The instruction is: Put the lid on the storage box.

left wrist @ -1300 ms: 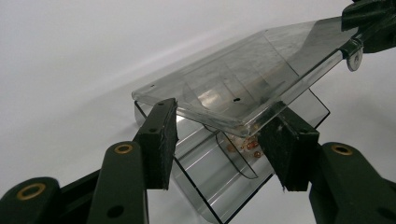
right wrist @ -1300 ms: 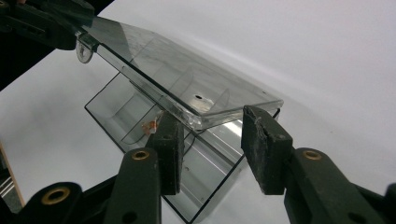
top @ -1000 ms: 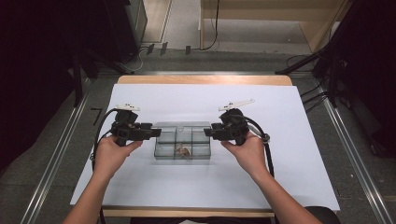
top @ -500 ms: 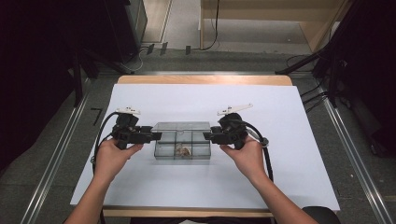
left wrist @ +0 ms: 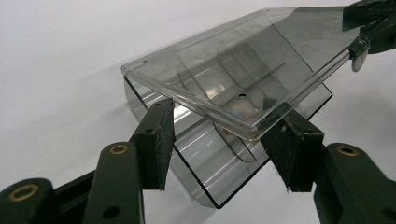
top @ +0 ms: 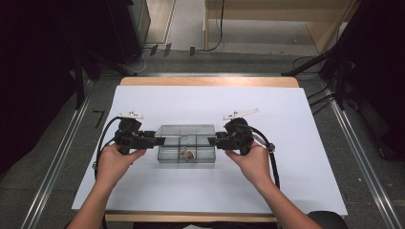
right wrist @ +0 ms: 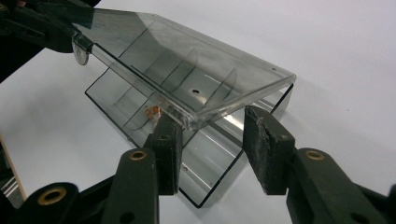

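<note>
Lifting the clear plastic hinged lid (top: 185,130) off its compartmented box (top: 186,155), left gripper (top: 158,141) and right gripper (top: 213,141) clamp opposite lid ends. Uneven raising could slip the lid free, slamming it shut on the small orange object (top: 187,154) inside.

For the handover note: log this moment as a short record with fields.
surface: white table sheet
box: clear compartment box, a small brownish thing inside
lid: clear lid, raised and tilted above the box
left tongs: jaws on either side of one lid end; contact cannot be told
right tongs: jaws on either side of the other lid end; contact cannot be told
</note>
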The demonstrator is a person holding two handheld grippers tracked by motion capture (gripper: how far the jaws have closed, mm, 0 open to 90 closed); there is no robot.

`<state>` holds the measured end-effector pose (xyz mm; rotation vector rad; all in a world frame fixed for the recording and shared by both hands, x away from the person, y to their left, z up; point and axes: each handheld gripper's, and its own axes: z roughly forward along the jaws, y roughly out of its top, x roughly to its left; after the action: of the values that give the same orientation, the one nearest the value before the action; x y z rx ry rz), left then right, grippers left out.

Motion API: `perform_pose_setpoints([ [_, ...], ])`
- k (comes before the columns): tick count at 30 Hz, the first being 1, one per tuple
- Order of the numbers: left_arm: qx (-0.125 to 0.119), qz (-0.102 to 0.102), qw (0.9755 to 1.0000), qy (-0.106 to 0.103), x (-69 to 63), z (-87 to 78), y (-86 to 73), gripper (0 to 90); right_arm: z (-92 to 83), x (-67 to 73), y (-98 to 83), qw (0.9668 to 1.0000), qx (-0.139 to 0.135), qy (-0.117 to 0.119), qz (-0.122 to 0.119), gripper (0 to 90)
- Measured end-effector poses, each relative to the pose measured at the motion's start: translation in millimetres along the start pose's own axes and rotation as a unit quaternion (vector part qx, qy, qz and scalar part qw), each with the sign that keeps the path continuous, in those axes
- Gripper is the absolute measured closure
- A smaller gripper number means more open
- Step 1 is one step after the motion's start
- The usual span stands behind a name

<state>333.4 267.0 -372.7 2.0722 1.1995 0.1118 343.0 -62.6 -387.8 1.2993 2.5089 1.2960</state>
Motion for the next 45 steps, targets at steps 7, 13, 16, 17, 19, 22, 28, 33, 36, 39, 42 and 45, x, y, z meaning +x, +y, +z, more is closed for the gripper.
perform_pose_setpoints([
  [7, 0.003, 0.0, 1.0, -0.001, -0.1, 0.7, -3.3, 46.0, 0.9, 2.0, -2.3, 1.0, 0.0, -0.001, -0.003, 59.5],
  [13, 0.005, 0.001, 1.0, -0.002, -0.4, 2.5, -6.2, 46.0, 1.9, 3.5, -6.8, 1.0, 0.0, 0.0, -0.001, 59.5],
  [16, 0.005, 0.002, 1.0, -0.003, -0.5, 3.4, -7.7, 46.1, 2.0, 4.4, -7.8, 1.0, -0.001, -0.001, -0.001, 59.5],
  [17, 0.007, 0.002, 1.0, -0.002, -0.8, 3.9, -9.3, 46.1, 2.2, 4.9, -8.6, 1.0, -0.001, -0.001, -0.004, 59.5],
  [19, 0.006, 0.001, 1.0, -0.003, -1.1, 4.6, -10.1, 46.1, 2.3, 5.1, -8.7, 1.0, -0.001, -0.002, -0.004, 59.5],
  [22, 0.007, 0.001, 1.0, -0.003, -1.0, 5.3, -12.0, 46.3, 3.1, 5.6, -9.1, 1.0, 0.003, -0.001, -0.002, 59.4],
  [28, 0.009, 0.005, 0.9999, -0.004, -1.3, 7.6, -13.3, 46.3, 4.1, 6.3, -12.1, 1.0, 0.001, 0.004, 0.0, 59.4],
  [33, 0.006, 0.007, 1.0, -0.002, -0.2, 7.6, -14.1, 46.1, 3.0, 6.0, -13.9, 1.0, -0.005, 0.003, -0.003, 59.3],
  [36, 0.005, 0.008, 1.0, -0.001, -0.7, 7.9, -15.1, 46.1, 2.3, 5.8, -14.4, 1.0, -0.005, 0.002, 0.0, 59.2],
  [39, 0.007, 0.007, 1.0, -0.002, -0.5, 8.1, -16.6, 46.1, 2.4, 5.8, -15.6, 1.0, -0.006, 0.003, -0.003, 59.2],
  [42, 0.006, 0.007, 1.0, -0.002, -0.3, 7.9, -18.0, 46.2, 3.2, 6.1, -16.4, 1.0, -0.005, 0.003, -0.007, 58.9],
  [45, 0.005, 0.002, 1.0, -0.007, 0.5, 7.9, -20.3, 46.1, 5.0, 7.4, -17.2, 1.0, -0.004, 0.003, -0.008, 58.6],
])
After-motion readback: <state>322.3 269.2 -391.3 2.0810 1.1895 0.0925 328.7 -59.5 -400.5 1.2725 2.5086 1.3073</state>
